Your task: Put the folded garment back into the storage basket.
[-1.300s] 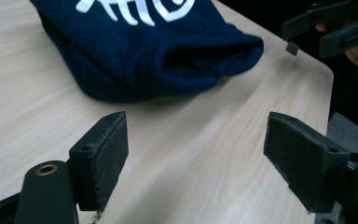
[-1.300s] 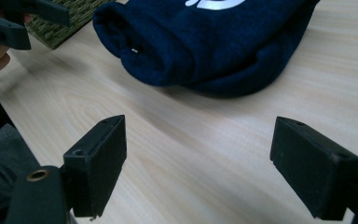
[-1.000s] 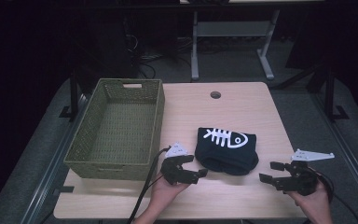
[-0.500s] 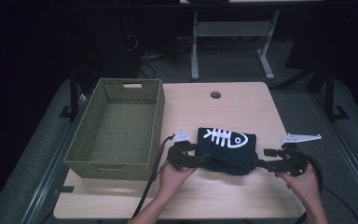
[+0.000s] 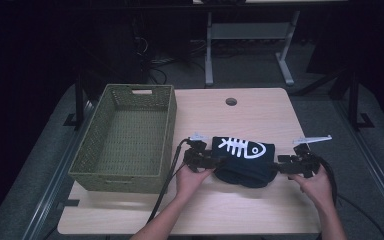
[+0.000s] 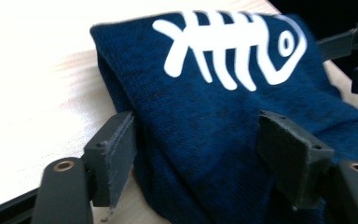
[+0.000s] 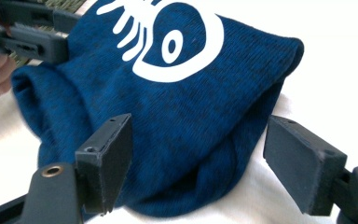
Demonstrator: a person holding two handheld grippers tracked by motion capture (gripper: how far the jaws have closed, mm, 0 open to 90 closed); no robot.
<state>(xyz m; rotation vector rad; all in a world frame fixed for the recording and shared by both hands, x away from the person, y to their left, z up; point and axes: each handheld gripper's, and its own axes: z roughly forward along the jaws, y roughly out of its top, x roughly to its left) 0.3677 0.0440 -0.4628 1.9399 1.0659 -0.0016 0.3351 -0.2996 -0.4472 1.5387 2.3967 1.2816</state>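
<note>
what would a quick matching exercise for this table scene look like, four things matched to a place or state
Things:
1. basket
2. folded garment
3. left claw
4. right claw

Places or states:
A. at the garment's right end, jaws apart
B. dark blue, white fish skeleton printed on top
C. green woven, on the table's left side
D. at the garment's left end, cloth between its jaws

Pairs: 1-C, 2-B, 3-D, 4-A
</note>
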